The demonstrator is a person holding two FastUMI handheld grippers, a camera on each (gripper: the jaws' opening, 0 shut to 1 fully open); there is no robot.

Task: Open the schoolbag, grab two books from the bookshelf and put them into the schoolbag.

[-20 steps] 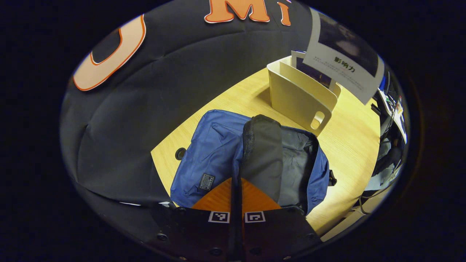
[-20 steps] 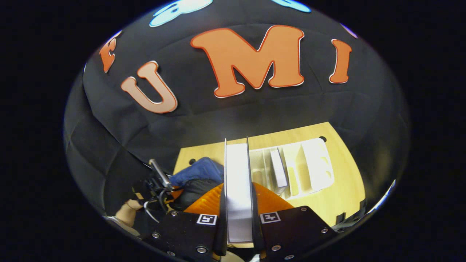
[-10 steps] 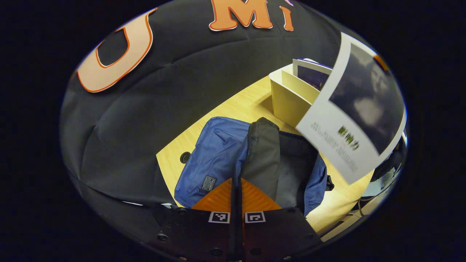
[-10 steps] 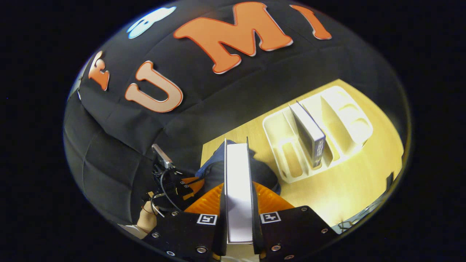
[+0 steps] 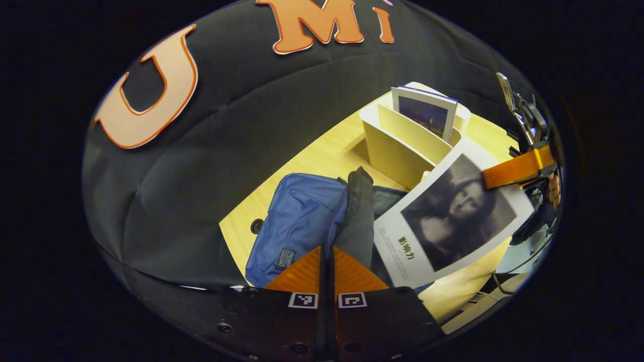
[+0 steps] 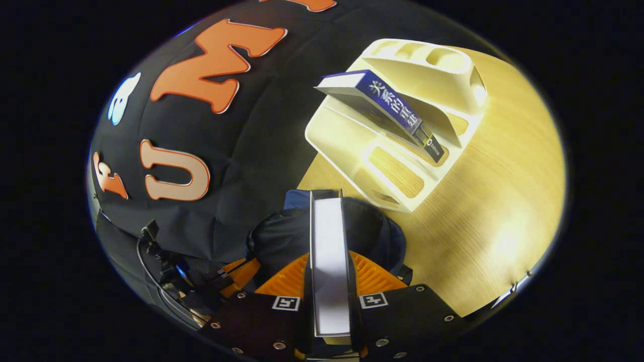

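Holding a book [image 6: 329,266] edge-on between both fingers, my right gripper [image 6: 329,281] has its jaws clamped on it, one finger against each cover. In the right gripper view the book's page block runs straight up the middle, directly over the dark open mouth of the schoolbag [image 6: 372,231]. In the left gripper view I see the same book [image 5: 453,216] face-on, its cover showing a dark portrait, tilted over the bag opening, with the right gripper [image 5: 513,171] gripping its upper corner.

My left gripper [image 5: 327,261] has its jaws closed together, with a dark fold of the bag's flap [image 5: 359,216] lying at the fingertips; I cannot tell whether the fabric is pinched between them. The flap stands raised. The schoolbag [image 5: 302,216] is blue and lies on the wooden table [image 5: 327,151].

The bookshelf [image 6: 402,166] is a cream divided rack standing on the table just beyond the bag. A second book [image 6: 387,108] with a blue spine leans tilted in one of its middle slots. In the left gripper view that book [image 5: 425,113] stands in the rack [image 5: 397,151] behind the front divider.
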